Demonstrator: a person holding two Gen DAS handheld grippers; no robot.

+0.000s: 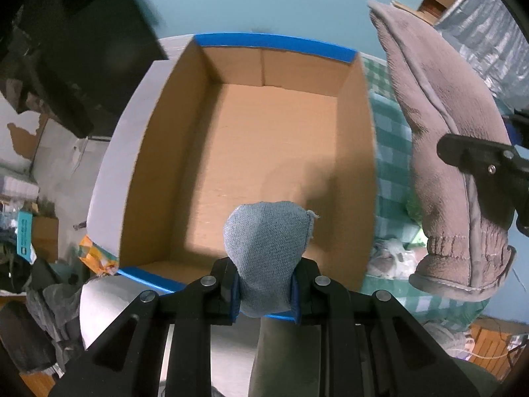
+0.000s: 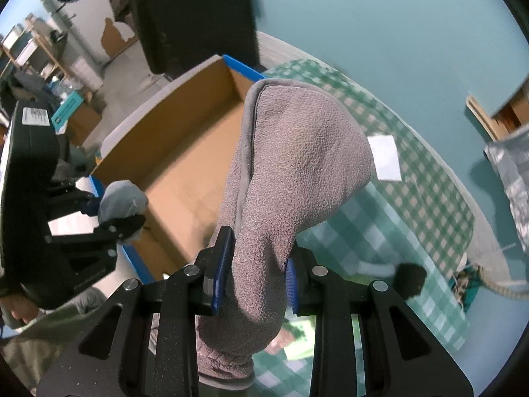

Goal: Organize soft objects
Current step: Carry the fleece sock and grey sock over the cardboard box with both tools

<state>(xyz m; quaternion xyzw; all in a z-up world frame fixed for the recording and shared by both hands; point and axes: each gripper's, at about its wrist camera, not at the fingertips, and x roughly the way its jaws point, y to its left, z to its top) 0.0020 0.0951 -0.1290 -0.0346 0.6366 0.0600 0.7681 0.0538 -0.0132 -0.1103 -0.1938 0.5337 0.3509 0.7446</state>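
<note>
Sock point(image 1: 266, 241), blue and balled up, is pinched tight in the left hand-held gripper point(image 1: 264, 289) right over the near edge of the cardboard box point(image 1: 231, 132). Just beside it, the right hand-held gripper point(image 2: 256, 279) is clamped on a fuzzy grey slipper point(image 2: 291, 178), hanging over the checkered cloth point(image 2: 413, 198). Looks like the carry-and-drop step, box is empty. Next: get both over the box, then let go.

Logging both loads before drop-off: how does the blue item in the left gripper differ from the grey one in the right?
The blue knit bundle is small and balled; the grey fleece slipper is far bigger and elongated. The bundle hangs over the cardboard box; the slipper hangs beside it, above the checked cloth. Both are clamped.
</note>
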